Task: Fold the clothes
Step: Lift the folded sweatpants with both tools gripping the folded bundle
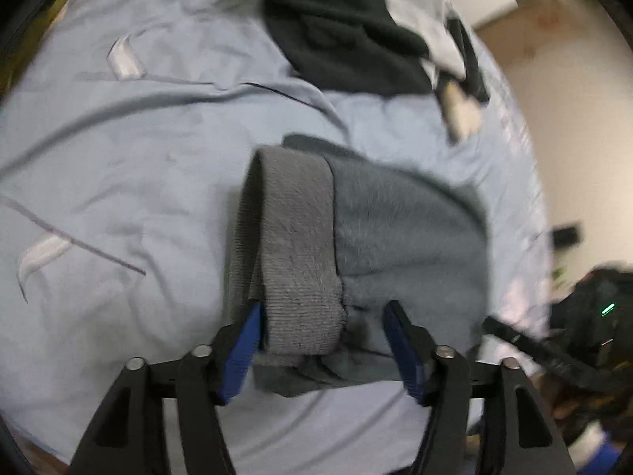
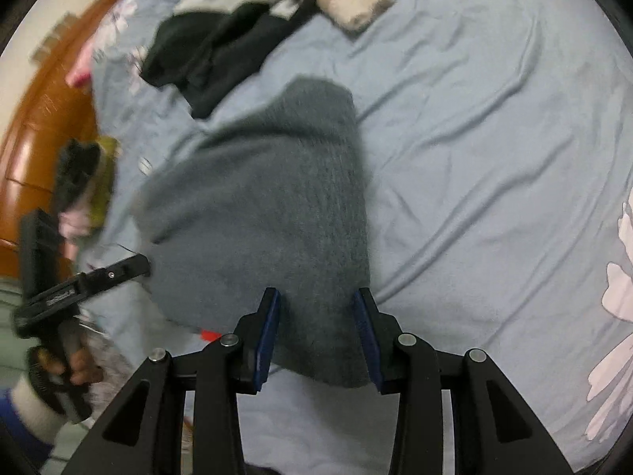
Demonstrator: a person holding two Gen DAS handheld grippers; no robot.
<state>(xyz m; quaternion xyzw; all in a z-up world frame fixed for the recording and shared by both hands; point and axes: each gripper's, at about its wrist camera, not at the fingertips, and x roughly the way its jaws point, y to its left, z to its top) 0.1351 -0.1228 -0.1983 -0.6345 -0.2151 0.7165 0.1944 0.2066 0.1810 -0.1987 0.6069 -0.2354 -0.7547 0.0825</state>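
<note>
A folded grey fuzzy sweater (image 1: 407,229) lies on the pale blue bedsheet (image 1: 118,158), its lighter ribbed band (image 1: 300,245) turned up on the left side. My left gripper (image 1: 322,340) is open over the sweater's near edge. The ribbed band lies between the blue pads, and a gap shows beside the right pad (image 1: 399,340). In the right wrist view the sweater (image 2: 269,198) runs away from me. My right gripper (image 2: 318,332) straddles its near end, open, with the fabric between the pads. The left gripper (image 2: 99,277) shows at the left, held by a hand (image 2: 79,368).
A heap of dark clothes (image 2: 213,55) and a beige garment (image 2: 364,0) lie at the far side of the bedsheet (image 2: 494,158). A brown wooden board (image 2: 43,118) borders the bed on the left. The dark heap (image 1: 340,27) also sits beyond the sweater in the left view.
</note>
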